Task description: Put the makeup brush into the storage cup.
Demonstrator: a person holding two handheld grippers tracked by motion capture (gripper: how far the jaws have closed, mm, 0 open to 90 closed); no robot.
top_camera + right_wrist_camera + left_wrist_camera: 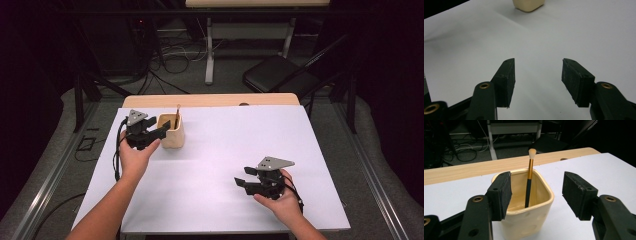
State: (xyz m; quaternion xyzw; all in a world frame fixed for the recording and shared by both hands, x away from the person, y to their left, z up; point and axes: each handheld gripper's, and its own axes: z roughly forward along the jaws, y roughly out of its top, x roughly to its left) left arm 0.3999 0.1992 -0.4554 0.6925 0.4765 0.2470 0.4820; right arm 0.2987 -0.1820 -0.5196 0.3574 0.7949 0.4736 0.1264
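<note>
A cream square cup [171,134] stands at the back left of the white table top [225,150], with a make-up brush [177,116] upright inside it. In the left gripper view the brush [530,173] has a black and gold handle and a pale tuft, and leans on the far wall of the cup [529,220]. My left gripper [159,134] is open at the cup's left side. Its left pad [501,195] overlaps the rim and its right pad [576,195] stands clear of the cup. My right gripper [243,176] hovers open over bare table near the front right, nothing between its jaws.
The cup's base [529,5] lies far ahead in the right gripper view. A strip of wooden table edge [210,100] runs behind the white sheet. A black chair [280,75], a table frame and floor cables sit beyond.
</note>
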